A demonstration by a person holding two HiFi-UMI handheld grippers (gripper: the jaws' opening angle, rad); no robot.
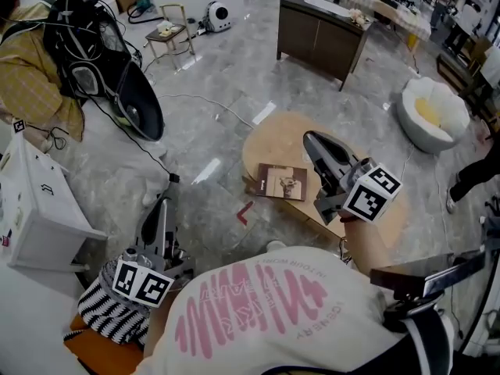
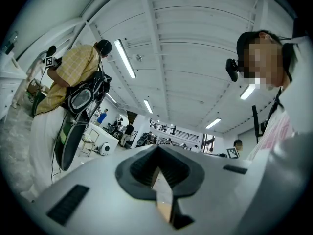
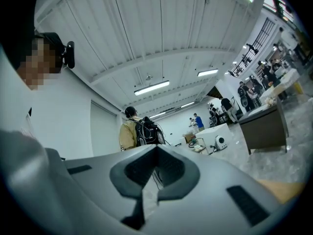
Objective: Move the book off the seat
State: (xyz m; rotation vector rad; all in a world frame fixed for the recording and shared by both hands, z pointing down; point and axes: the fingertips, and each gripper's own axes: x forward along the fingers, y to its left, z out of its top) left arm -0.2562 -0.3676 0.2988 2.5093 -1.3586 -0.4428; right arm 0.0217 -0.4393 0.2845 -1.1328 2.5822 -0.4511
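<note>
Nearest, low on the left, the left tongs [image 1: 162,208] are clenched on nothing and rest idle beside a striped cushion [image 1: 108,312], probably parked out of the way because one hand is enough for a thin book. Further out, the right tongs [image 1: 312,141] are also clenched and empty. They hang above the round wooden counter [image 1: 281,135], clear of the book [image 1: 283,182]. The book lies flat, cover up, near the counter's closest edge, and nothing grips it (I cannot tell whether this round top is the seat itself). The count is two tongs, one book, one counter and one cushion.
</note>
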